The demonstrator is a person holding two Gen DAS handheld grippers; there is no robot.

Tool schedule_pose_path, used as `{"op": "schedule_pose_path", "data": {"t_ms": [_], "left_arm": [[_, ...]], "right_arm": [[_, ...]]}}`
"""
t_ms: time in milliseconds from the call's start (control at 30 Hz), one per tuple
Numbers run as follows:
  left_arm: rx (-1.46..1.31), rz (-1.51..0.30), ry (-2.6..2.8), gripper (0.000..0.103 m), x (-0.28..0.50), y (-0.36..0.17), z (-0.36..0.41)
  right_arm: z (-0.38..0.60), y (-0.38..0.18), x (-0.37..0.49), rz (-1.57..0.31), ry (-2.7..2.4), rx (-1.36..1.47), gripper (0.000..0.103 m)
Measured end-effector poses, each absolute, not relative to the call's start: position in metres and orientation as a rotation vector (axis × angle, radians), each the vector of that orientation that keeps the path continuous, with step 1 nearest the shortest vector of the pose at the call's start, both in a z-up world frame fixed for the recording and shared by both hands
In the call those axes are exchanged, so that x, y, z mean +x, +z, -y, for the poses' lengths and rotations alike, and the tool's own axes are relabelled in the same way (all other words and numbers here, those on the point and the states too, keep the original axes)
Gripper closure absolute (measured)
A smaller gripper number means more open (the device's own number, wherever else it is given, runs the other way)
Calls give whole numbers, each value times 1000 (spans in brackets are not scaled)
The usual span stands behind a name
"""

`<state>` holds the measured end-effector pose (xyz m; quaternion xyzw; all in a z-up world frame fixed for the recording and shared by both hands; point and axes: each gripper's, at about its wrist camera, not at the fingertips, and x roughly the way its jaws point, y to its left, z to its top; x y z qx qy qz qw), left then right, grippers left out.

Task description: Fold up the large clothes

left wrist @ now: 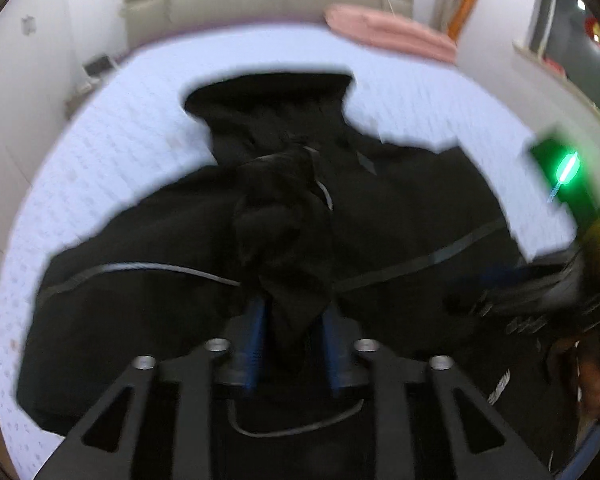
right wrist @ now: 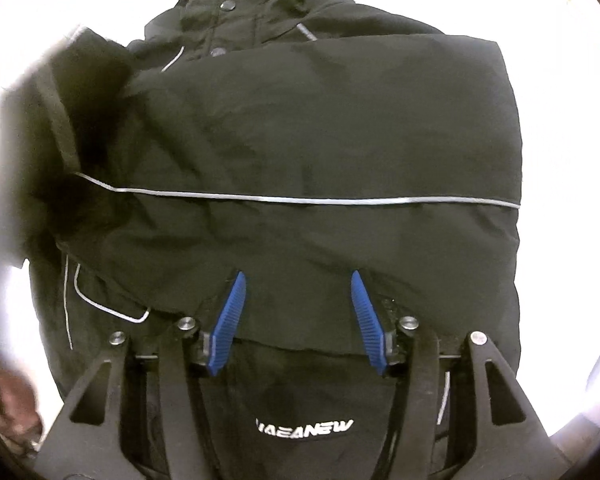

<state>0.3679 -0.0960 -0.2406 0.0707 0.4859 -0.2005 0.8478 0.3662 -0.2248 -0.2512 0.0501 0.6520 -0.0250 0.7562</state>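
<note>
Black jacket [right wrist: 320, 140]: flat on the pale bed [left wrist: 420, 96]. Your left gripper [left wrist: 294, 312] pinches a bunched fold of it. Your right gripper [right wrist: 298, 292] hangs spread above its hem.

Each gripper [right wrist: 298, 286] has black slotted arms, silver screw heads and ribbed blue pads [right wrist: 230, 322].

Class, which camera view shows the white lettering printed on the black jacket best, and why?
The right wrist view: the lettering sits sharp and upright on the jacket, just below the open right gripper. In the left wrist view it is only a small blurred white mark at the jacket's right edge, unreadable.
</note>
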Motion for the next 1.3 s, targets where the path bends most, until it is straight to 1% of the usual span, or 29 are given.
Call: {"op": "schedule_pose_path", "data": {"t_ms": [67, 100, 133, 167, 267, 400, 500, 667, 700, 733, 767, 800, 833, 933, 1067, 1133, 1200, 1300], "left_arm": [[94, -1125, -513, 38, 368, -256, 99], [78, -1149, -531, 38, 366, -257, 99], [69, -1162, -543, 37, 360, -258, 98], [67, -1168, -551, 34, 355, -257, 96], [54, -1198, -564, 34, 345, -253, 88], [-22, -1216, -543, 34, 338, -239, 60], [-18, -1202, -471, 34, 337, -230, 35], [-20, -1137, -348, 34, 352, -214, -7], [-13, -1118, -323, 34, 352, -209, -15], [8, -1090, -276, 34, 355, -203, -22], [24, -1076, -247, 34, 359, -200, -25], [43, -1054, -215, 34, 363, -194, -29], [46, -1038, -204, 34, 368, -190, -32], [46, -1016, -163, 34, 384, -186, -40], [40, -1025, -167, 34, 396, -192, -37], [44, -1044, -188, 34, 400, -200, -27], [30, -1073, -228, 34, 402, -210, -15], [51, -1144, -261, 34, 411, -240, 13]], "right_arm": [[230, -246, 363, -1405, -36, 117, 48], [229, -244, 363, -1400, -25, 120, 43], [228, -240, 363, -1389, -9, 129, 34], [226, -237, 366, -1375, 8, 139, 32], [213, -224, 368, -1326, 82, 175, 31], [192, -223, 378, -1291, 165, 286, 21], [170, -241, 400, -1306, 165, 383, 21], [174, -266, 424, -1334, 175, 540, 23], [173, -269, 426, -1338, 182, 546, 26], [170, -270, 428, -1343, 195, 553, 36], [169, -271, 429, -1348, 207, 557, 47], [163, -270, 430, -1361, 226, 546, 71], [158, -263, 430, -1357, 213, 503, 75], [152, -230, 424, -1292, 189, 393, 80], [176, -165, 406, -1159, 148, 293, 81], [197, -146, 398, -1123, 88, 227, 81], [228, -138, 391, -1111, 15, 165, 80], [268, -161, 394, -1161, -75, 101, 80]]}}
